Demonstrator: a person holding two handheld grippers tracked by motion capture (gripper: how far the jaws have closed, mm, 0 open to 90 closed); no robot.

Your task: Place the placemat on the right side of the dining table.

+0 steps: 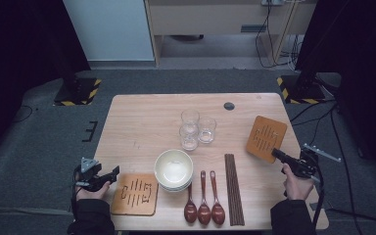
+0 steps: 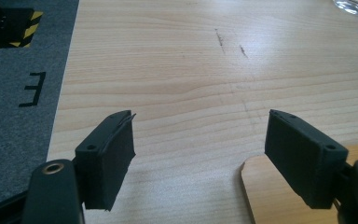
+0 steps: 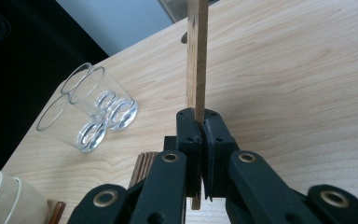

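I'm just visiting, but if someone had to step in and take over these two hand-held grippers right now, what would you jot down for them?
Right gripper: shut on the edge of the right wooden mat, near the table's right side.
Left gripper: open, nothing between its jaws, beside the left wooden mat, which lies flat at the near left corner.
Bowls, three spoons, chopsticks and three glasses sit untouched mid-table.
Done: one mat laid, it seems. Left: probably place the held mat, then set out the tableware.
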